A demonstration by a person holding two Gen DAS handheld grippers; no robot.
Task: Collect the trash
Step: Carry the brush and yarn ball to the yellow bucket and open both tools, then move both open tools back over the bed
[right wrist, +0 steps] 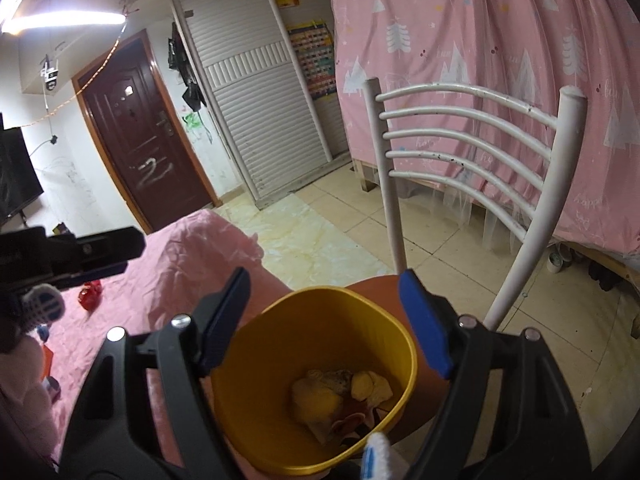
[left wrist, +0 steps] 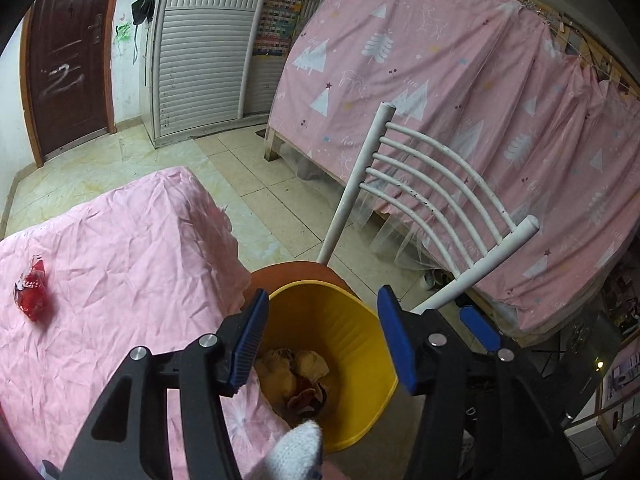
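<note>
A yellow bin (left wrist: 348, 320) stands on the orange seat (left wrist: 296, 272) of a white chair, against the edge of the pink-clothed table (left wrist: 120, 240). Crumpled trash (left wrist: 296, 368) lies at its bottom. My left gripper (left wrist: 324, 296) hangs over the bin's mouth, open, with nothing between its blue pads. My right gripper (right wrist: 324, 280) is also open and empty above the bin (right wrist: 280, 320), looking down at the trash (right wrist: 340, 392). A red wrapper (left wrist: 34, 296) lies on the cloth at the far left; in the right wrist view it (right wrist: 90, 294) shows just below the left gripper (right wrist: 128, 258).
The chair's white barred back (left wrist: 432, 196) rises behind the bin. A bed draped in a pink tree-print curtain (left wrist: 440, 80) fills the right. Tiled floor (left wrist: 260, 176) runs to a dark door (left wrist: 68, 72) and a slatted wardrobe (left wrist: 204, 60). A gloved fingertip (left wrist: 296, 444) shows at the bottom.
</note>
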